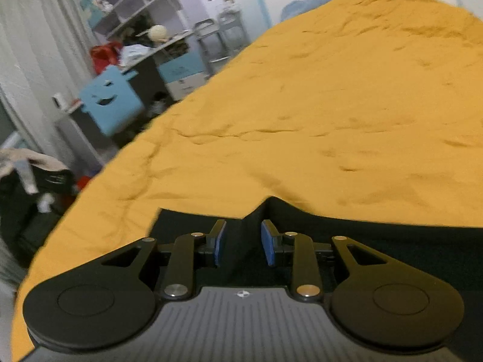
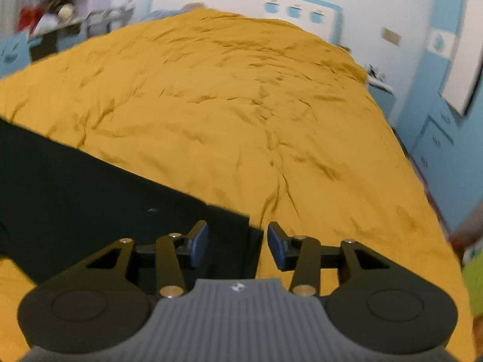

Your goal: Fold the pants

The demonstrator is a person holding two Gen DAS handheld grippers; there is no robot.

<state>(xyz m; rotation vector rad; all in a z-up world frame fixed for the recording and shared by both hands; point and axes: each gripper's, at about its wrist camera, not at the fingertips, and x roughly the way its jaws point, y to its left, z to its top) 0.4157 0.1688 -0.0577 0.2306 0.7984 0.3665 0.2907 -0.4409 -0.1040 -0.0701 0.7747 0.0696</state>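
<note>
Left wrist: pants (image 1: 377, 241) under open left gripper (image 1: 243, 241).

Left claw (image 1: 243, 242) and right claw (image 2: 238, 246) both angled downward — jaws parted, gripping nothing.

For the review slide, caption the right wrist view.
Open right gripper over the dark pants' edge on a mustard bedspread.
</note>
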